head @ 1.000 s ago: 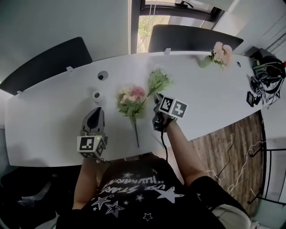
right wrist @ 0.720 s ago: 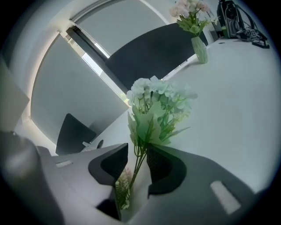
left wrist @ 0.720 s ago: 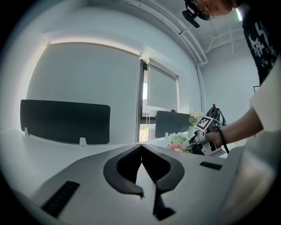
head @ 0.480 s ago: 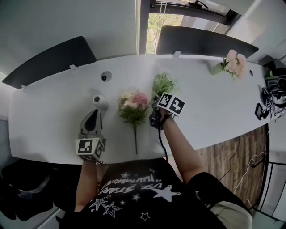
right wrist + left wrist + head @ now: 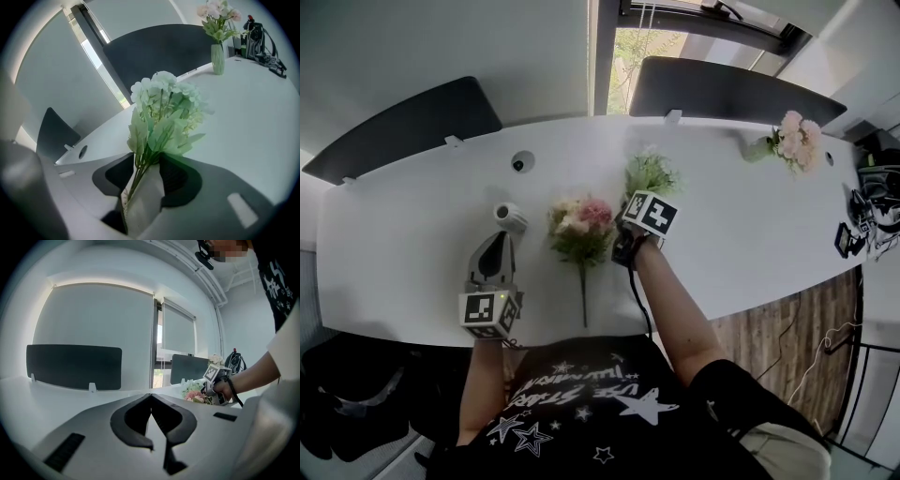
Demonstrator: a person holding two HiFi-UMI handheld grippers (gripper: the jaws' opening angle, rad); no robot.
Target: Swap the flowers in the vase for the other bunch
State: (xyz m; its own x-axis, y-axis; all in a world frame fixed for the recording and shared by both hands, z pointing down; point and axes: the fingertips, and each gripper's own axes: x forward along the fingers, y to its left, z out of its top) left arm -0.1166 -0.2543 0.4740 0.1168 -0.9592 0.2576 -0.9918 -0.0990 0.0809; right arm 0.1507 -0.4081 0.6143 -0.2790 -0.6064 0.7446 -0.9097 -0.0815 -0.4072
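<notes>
On the tabletop (image 5: 412,244) the left bunch (image 5: 579,223) lies in the middle, with its heads away from the person and its stem toward the near edge. Just right of it and a little further back is the right bunch (image 5: 649,173). Its stems sit between the jaws of the right gripper (image 5: 146,161), which have just been opening and stand apart on either side. The left gripper (image 5: 496,242) is left of the left bunch and apart from it, jaws together with nothing between them. A small cylinder (image 5: 510,217) sits just beyond its tip, and a hole (image 5: 522,162) lies further back. The vase (image 5: 217,58) stands upright toward the far right end, with flowers (image 5: 216,16) in it. The left screen (image 5: 403,122) and right screen (image 5: 722,89) stand behind the far edge.
</notes>
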